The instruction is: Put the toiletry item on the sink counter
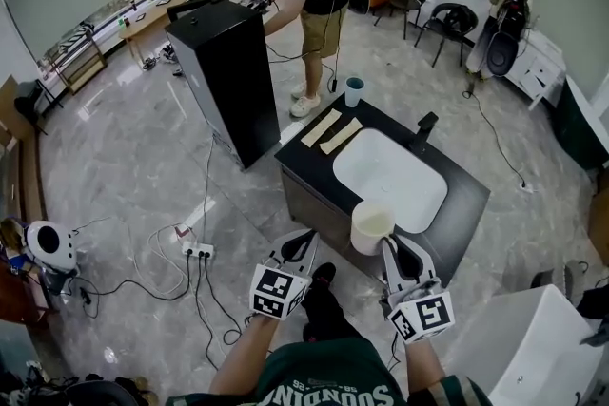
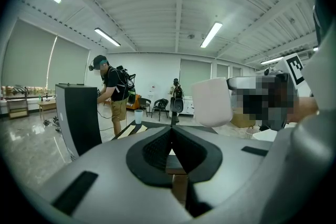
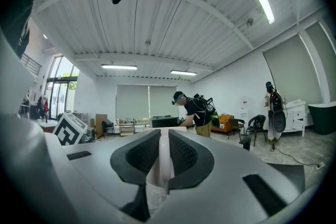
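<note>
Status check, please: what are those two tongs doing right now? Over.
Right tongs clamped on white cup, at its rim. Left tongs shut, empty. Cup airborne by counter near edge. Nothing in the way.

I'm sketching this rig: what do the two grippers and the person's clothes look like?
The left gripper and right gripper have smooth light-grey shells tapering to two jaws with black textured pads. Each carries a white cube with black square markers. The shirt is dark green with white lettering.

Both forearms reach forward, left gripper (image 1: 303, 243) jaws closed together, right gripper (image 1: 391, 248) jaws pinching the cup (image 1: 369, 222) rim.
</note>
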### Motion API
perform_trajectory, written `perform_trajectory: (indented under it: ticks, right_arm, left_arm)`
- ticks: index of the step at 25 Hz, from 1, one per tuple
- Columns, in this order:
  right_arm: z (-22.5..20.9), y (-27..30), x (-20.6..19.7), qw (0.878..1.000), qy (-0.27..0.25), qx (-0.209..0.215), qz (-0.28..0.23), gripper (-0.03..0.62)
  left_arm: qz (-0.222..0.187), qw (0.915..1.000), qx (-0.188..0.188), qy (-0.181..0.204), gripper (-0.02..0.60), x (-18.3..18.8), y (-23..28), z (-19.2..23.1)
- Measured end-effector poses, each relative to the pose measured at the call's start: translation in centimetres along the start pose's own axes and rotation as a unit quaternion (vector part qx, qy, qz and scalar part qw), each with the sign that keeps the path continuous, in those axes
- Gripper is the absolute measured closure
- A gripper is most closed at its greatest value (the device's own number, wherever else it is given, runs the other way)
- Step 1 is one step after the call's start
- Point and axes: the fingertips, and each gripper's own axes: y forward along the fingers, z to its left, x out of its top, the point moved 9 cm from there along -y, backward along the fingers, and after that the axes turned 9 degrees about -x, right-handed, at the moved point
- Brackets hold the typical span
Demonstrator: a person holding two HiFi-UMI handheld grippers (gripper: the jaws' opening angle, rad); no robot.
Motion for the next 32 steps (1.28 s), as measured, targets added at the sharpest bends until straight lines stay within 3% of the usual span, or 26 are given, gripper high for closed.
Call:
perform_trajectory:
  ticks: [9, 19, 27, 32]
  right_arm:
    - [-4.0, 9.8, -1.1, 0.999, -0.007, -0.037, 0.006, 0.520]
    - [-10.3, 21.6, 0.6, 0.996, -0.002, -0.090, -0.006, 0.520]
    - [-13.9, 28.2, 1.0, 0.993, 0.001, -0.121, -0.006, 0.520]
    - [-15.4, 31.1, 1.1, 0.987, 0.001, -0.159, -0.002, 0.520]
  left_arm:
    - [0.026, 0.9986, -0.046, 0.008, 0.571, 1.6, 9.1, 8.0]
    - [0.038, 0.9936, -0.100, 0.038, 0.571, 7.8, 21.6, 17.0]
    - [0.036, 0.9912, -0.121, 0.038, 0.572, 10.0, 28.5, 23.0]
    - [0.041, 0.9854, -0.161, 0.038, 0.571, 10.6, 32.7, 25.4]
